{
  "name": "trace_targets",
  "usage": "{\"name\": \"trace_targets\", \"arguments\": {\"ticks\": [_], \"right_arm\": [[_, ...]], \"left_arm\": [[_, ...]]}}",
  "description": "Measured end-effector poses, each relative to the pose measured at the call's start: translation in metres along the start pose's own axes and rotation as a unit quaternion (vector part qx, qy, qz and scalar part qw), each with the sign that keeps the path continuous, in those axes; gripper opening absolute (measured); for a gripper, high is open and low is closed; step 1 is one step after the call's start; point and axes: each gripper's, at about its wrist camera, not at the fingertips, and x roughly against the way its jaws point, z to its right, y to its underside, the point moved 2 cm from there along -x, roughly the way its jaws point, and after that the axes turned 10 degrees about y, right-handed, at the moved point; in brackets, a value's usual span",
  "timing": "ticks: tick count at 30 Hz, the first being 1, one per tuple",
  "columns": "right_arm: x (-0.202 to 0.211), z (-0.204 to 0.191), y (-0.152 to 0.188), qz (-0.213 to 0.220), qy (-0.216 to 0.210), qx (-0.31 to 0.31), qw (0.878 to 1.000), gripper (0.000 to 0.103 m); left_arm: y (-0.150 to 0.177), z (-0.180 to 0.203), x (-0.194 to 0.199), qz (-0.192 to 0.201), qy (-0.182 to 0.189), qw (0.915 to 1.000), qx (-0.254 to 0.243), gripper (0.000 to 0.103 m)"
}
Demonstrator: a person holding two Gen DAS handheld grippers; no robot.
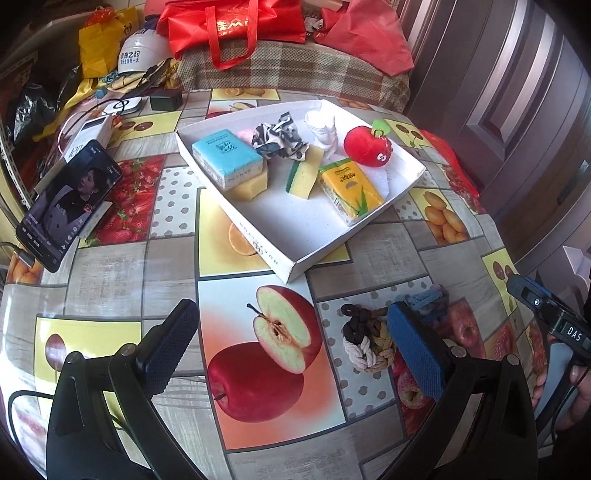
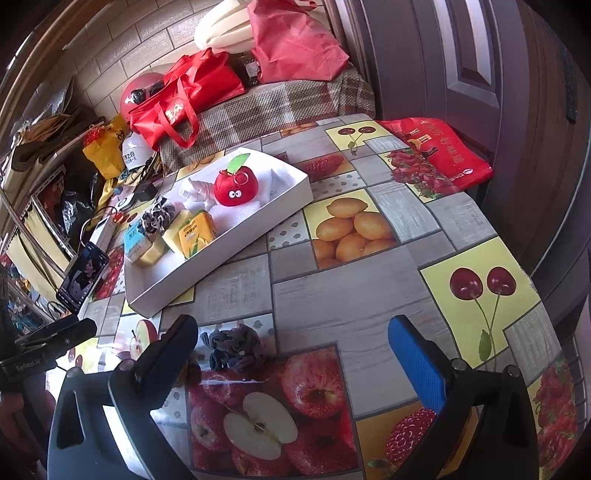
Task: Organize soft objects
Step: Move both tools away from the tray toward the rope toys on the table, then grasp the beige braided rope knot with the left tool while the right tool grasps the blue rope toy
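White tray (image 1: pixel 317 254) sits on the fruit-print tablecloth (image 1: pixel 388 240), holding most soft items: blue tissue pack (image 1: pixel 225 155) stacked on a yellow sponge (image 1: pixel 253 186), crumpled black-and-white cloth (image 1: pixel 280 138), green-yellow sponge (image 1: pixel 304 173), yellow tissue pack (image 1: pixel 349 190), white bundle (image 1: pixel 325 131), red plush apple (image 1: pixel 367 146) with googly eyes and a green leaf. Two items lie outside the tray, on the cloth near the grippers: a knotted rope piece, brown, white and tan (image 1: pixel 365 343), touching the left gripper's blue finger (image 1: pixel 415 350), and a blue-grey knitted bundle (image 2: pixel 232 347) just beside the right gripper's black finger (image 2: pixel 173 354). Left gripper (image 1: pixel 291 347) spread wide, nothing between the fingers. Right gripper (image 2: pixel 295 354) also spread wide, grasping nothing. Phone (image 1: pixel 70 199) propped at the table's left edge, screen lit. Red bags (image 1: pixel 236 22) on the checked seat behind.
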Motion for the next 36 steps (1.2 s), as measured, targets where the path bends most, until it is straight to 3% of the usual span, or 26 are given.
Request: {"name": "trace_targets", "arguments": {"ticks": [5,12,15,18,19,20,21,22,25,29,32,33,36], "right_arm": [[-0.02,-0.025,0.008,-0.006,-0.012,0.075,0.997,0.103],[-0.054,-0.066,0.011,-0.035,-0.039,0.141,0.989,0.101],[-0.068,-0.084,0.015,-0.046,-0.042,0.176,0.982,0.087],[-0.083,-0.09,0.025,-0.071,-0.025,0.205,0.976,0.064],[-0.081,-0.09,0.027,-0.058,-0.023,0.209,0.976,0.061],[-0.079,-0.088,0.029,-0.054,-0.025,0.215,0.975,0.052],[-0.076,-0.087,0.028,-0.05,-0.028,0.218,0.974,0.032],[-0.075,-0.083,0.028,-0.053,-0.035,0.214,0.975,0.025],[-0.07,-0.063,0.023,-0.061,-0.039,0.176,0.982,0.025],[-0.06,-0.042,0.014,-0.053,-0.037,0.129,0.99,0.025],[-0.047,-0.034,0.007,-0.039,-0.04,0.108,0.993,0.025],[-0.042,-0.033,0.005,-0.033,-0.042,0.103,0.993,0.025],[-0.029,-0.033,-0.004,-0.014,-0.046,0.091,0.995,0.025]], "left_arm": [[0.014,-0.009,-0.005,-0.017,0.058,0.9981,0.006,0.103],[0.042,-0.001,-0.022,-0.068,0.064,0.9949,-0.037,0.103],[0.042,0.008,-0.028,-0.08,0.07,0.9929,-0.054,0.103],[0.04,0.022,-0.038,-0.091,0.078,0.9894,-0.082,0.103],[0.04,0.027,-0.043,-0.095,0.079,0.9878,-0.096,0.103],[0.039,0.033,-0.048,-0.098,0.076,0.9861,-0.111,0.103],[0.038,0.039,-0.054,-0.101,0.075,0.9843,-0.124,0.103],[0.037,0.045,-0.059,-0.103,0.076,0.9825,-0.136,0.103],[0.034,0.057,-0.075,-0.11,0.075,0.9786,-0.156,0.102],[0.034,0.063,-0.088,-0.121,0.068,0.9758,-0.169,0.087],[0.035,0.066,-0.086,-0.112,0.06,0.9746,-0.184,0.06],[0.035,0.065,-0.086,-0.11,0.066,0.9747,-0.183,0.046],[0.032,0.06,-0.082,-0.107,0.082,0.9773,-0.164,0.036]]}}
